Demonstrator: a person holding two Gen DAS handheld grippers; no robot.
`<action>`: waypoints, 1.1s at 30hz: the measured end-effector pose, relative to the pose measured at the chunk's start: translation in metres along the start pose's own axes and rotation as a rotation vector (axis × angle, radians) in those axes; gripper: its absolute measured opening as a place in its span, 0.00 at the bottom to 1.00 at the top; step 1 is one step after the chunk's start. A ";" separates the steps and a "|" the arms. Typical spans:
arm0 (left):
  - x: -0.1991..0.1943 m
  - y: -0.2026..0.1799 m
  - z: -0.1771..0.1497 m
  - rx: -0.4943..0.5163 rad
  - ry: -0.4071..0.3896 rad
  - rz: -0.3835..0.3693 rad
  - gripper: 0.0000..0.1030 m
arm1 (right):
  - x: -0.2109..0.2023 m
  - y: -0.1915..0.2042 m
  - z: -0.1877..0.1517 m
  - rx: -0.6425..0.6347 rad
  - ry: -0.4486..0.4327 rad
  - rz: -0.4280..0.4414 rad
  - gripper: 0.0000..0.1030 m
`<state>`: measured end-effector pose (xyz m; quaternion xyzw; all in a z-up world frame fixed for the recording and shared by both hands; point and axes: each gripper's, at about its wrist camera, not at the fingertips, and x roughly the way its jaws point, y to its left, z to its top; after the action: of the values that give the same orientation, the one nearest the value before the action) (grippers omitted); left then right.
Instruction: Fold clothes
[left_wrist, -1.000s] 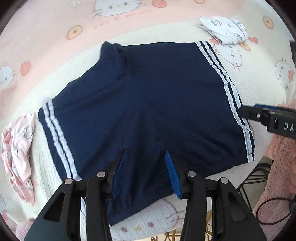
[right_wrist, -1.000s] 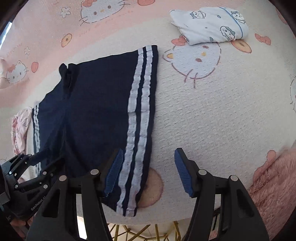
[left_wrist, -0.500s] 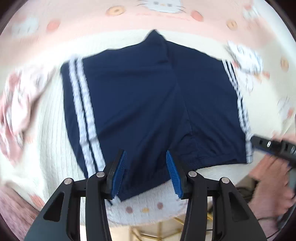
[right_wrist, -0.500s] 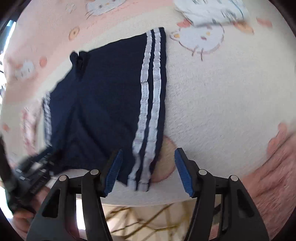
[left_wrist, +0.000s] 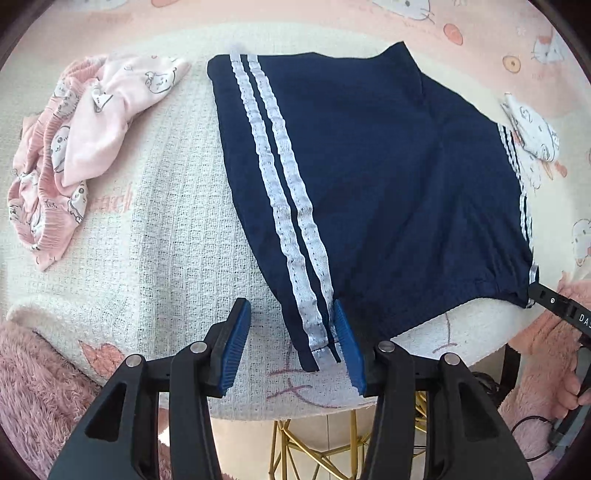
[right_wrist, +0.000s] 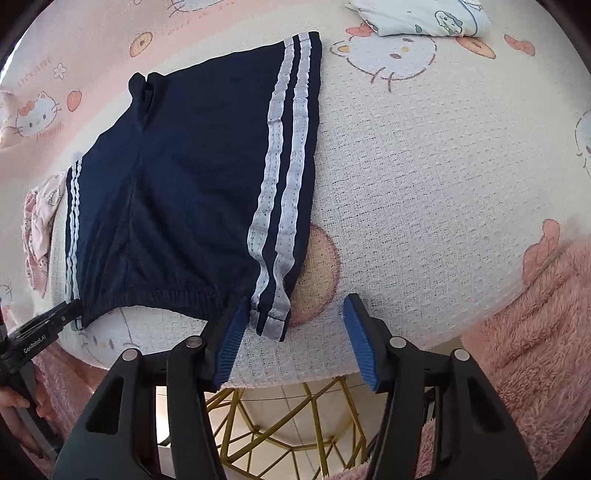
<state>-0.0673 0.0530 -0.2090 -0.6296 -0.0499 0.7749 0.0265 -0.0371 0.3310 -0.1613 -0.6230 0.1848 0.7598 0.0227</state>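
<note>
Navy shorts (left_wrist: 369, 177) with two white stripes down each side lie flat on the blanket-covered table (left_wrist: 166, 258), waistband toward me. My left gripper (left_wrist: 290, 317) hovers over the left striped waistband corner, which lies between its blue pads untouched; the jaws are opening. In the right wrist view the same shorts (right_wrist: 192, 184) show their right striped corner between the pads of my right gripper (right_wrist: 295, 306), close to the left pad. Those jaws are closing but do not press on the cloth.
A crumpled pink garment (left_wrist: 70, 147) lies left of the shorts. A folded white printed garment (right_wrist: 421, 16) sits at the far right. The table's near edge (right_wrist: 295, 380) runs just under both grippers, with gold wire legs (right_wrist: 280, 424) below. Pink fuzzy fabric (right_wrist: 535, 332) flanks both sides.
My left gripper slid left along the waistband from its middle to the left striped corner, and its view rolled. My right gripper edged onto the right striped corner, and its jaws narrowed a little.
</note>
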 end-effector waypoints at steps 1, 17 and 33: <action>-0.001 0.002 -0.001 -0.007 -0.007 -0.002 0.47 | -0.002 -0.007 0.001 0.039 -0.008 0.024 0.54; -0.014 0.035 -0.026 -0.052 -0.064 -0.057 0.47 | 0.013 0.004 0.009 0.050 0.022 0.129 0.19; -0.025 0.084 -0.052 -0.141 -0.105 -0.196 0.47 | -0.052 0.176 0.024 -0.452 -0.005 0.249 0.11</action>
<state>-0.0094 -0.0312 -0.2050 -0.5804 -0.1667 0.7951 0.0553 -0.0946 0.1843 -0.0635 -0.5827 0.0853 0.7804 -0.2102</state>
